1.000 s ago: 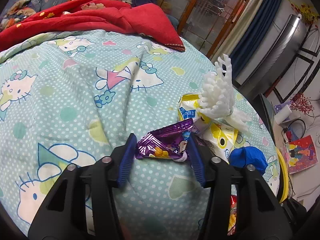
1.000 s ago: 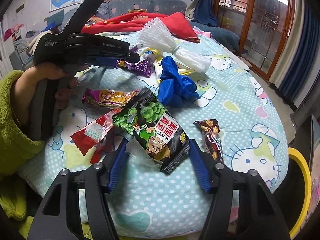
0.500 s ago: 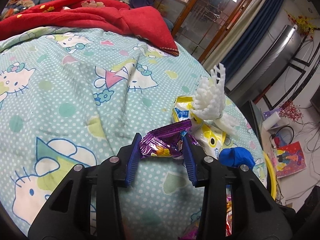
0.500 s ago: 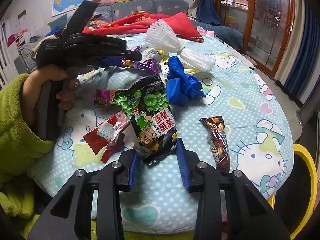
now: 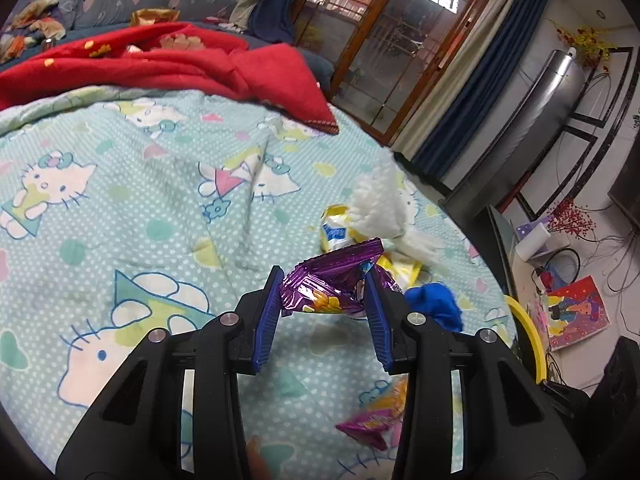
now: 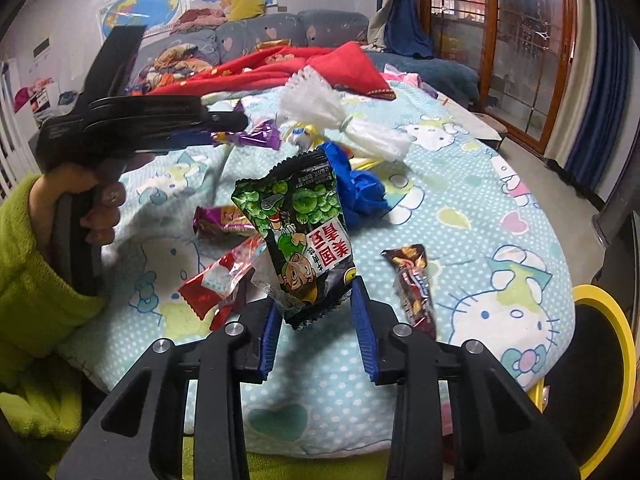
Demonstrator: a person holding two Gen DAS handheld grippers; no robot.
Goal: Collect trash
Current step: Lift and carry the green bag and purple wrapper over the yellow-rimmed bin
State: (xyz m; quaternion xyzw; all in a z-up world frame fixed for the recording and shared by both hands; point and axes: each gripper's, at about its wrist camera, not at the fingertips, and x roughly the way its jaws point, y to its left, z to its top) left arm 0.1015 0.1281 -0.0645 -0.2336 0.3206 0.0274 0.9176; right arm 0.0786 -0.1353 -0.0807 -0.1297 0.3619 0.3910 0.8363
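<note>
My left gripper is shut on a purple snack wrapper and holds it above the Hello Kitty bedspread. My right gripper is shut on a black-and-green pea snack bag, lifted off the bedspread. In the right wrist view the left gripper holds the purple wrapper at the upper left. On the bed lie a white foam net, a blue glove, a brown wrapper, a red wrapper and a purple-orange wrapper.
A yellow-rimmed bin stands at the bed's right edge; its rim also shows in the left wrist view. A red blanket lies at the far side. A yellow wrapper lies under the foam net.
Both grippers closed on their wrappers and lifted them off the bedspread. The pea bag now hangs upright in the right gripper.
</note>
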